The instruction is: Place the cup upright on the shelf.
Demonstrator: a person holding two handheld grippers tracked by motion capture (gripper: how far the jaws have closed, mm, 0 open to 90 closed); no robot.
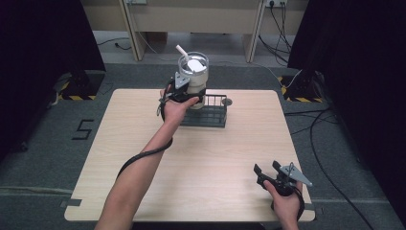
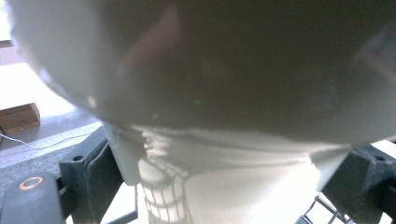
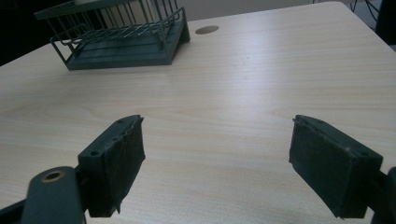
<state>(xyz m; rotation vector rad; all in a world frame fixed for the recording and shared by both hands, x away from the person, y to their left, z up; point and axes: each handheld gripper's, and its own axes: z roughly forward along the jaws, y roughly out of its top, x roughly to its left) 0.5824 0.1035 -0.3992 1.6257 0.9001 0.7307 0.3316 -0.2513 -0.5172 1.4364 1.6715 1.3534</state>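
A white tumbler [image 1: 194, 72] with a clear lid and a white straw stands upright at the left end of a dark wire rack [image 1: 214, 116]. My left gripper [image 1: 189, 97] is shut on the tumbler's narrow lower part. In the left gripper view the tumbler [image 2: 210, 93] looms close and blurred, with my left gripper [image 2: 224, 182] and its jaws pressed on both sides. Whether its base rests on the rack I cannot tell. My right gripper [image 1: 267, 170] hovers open near the table's front right; in its own view the right gripper [image 3: 217, 163] holds nothing.
The rack [image 3: 121, 46] sits at the far middle of the light wooden table [image 1: 143, 167]. A small round hole [image 1: 227, 101] lies just right of it. Cables and dark stands lie on the grey floor around the table.
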